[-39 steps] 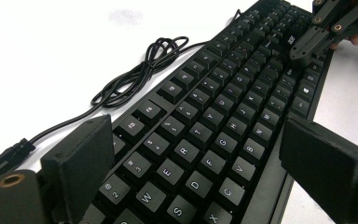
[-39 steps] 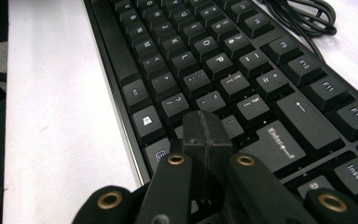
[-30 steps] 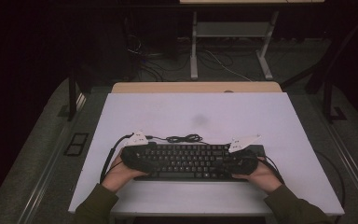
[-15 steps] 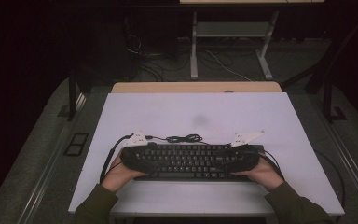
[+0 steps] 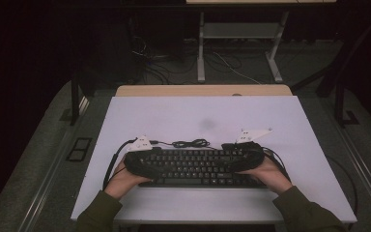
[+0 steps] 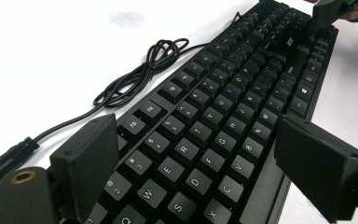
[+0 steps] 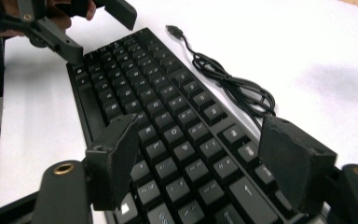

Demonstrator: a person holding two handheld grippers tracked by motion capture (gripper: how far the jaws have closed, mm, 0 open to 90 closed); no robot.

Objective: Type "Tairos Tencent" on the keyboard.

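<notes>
Between both open tongs: keyboard [image 5: 200, 166], left tongs [image 6: 205, 172], right tongs [image 7: 205, 161] straddling ends.

A black keyboard [image 5: 198, 166] lies flat near the table's front edge, its cable [image 5: 191, 143] bundled behind.

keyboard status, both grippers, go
Left gripper open, straddling keyboard left end. Right gripper open over right end. Coiled cable behind it, clear.

In the high view both ends of the keyboard [image 5: 200, 166] lie hidden under the left gripper [image 5: 137, 162] and the right gripper [image 5: 244, 154]. Its near end runs off the bottom edge between the jaws in each gripper view. The key legends beyond the right gripper's jaws are too blurred to read.
</notes>
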